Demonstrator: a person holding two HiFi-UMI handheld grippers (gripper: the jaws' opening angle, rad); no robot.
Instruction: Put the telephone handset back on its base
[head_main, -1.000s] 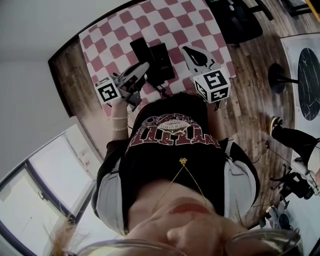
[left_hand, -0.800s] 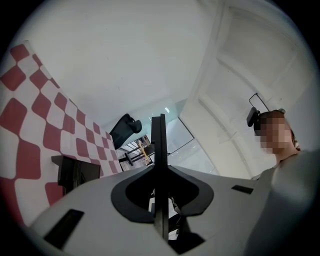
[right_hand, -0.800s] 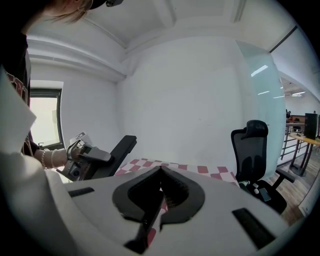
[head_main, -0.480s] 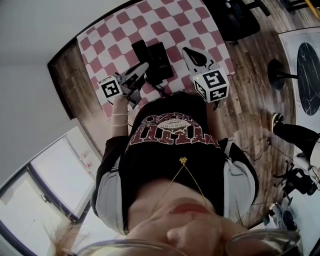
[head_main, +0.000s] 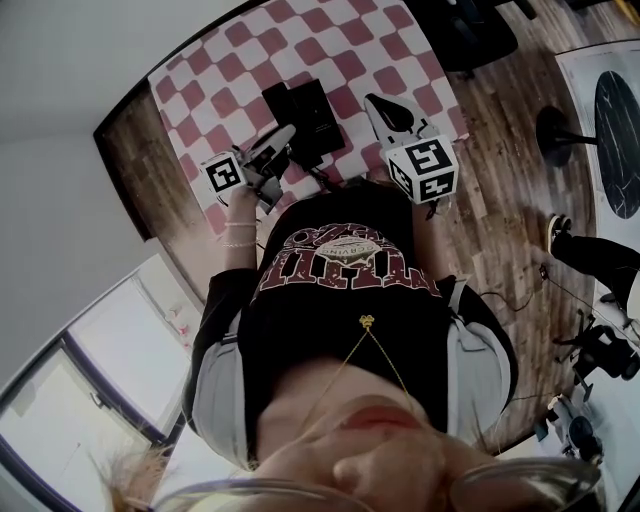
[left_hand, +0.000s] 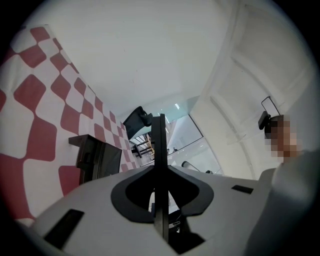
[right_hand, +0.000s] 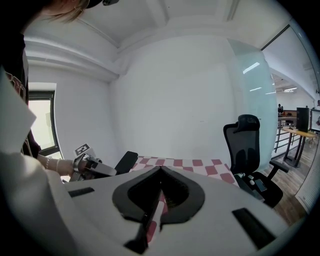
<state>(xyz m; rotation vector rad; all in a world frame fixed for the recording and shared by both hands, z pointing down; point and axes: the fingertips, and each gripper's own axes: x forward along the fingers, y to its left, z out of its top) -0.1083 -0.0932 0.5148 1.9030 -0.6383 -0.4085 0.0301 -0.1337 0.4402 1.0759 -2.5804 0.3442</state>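
A black telephone (head_main: 303, 110) lies on the red-and-white checked tablecloth (head_main: 215, 70); in the left gripper view the telephone (left_hand: 97, 159) is ahead and to the left. Whether its handset is seated on the base I cannot tell. My left gripper (head_main: 290, 132) hovers just near-left of the phone, its jaws together with only a dark seam (left_hand: 160, 170) between them. To the phone's right my right gripper (head_main: 372, 100) also stands shut (right_hand: 160, 169), and nothing shows between its jaws. From the right gripper view the left gripper (right_hand: 92, 167) and the hand that holds it are at the left.
A thin cord (head_main: 322, 180) runs from the phone toward the near table edge. A black office chair (head_main: 470, 40) stands off the table's right end, also seen as the chair (right_hand: 247, 145). A round-based stand (head_main: 555, 150) and someone's shoe (head_main: 555, 235) are on the wooden floor.
The left gripper has edged a little closer to the phone. The right gripper has barely moved. The head view has shifted slightly.
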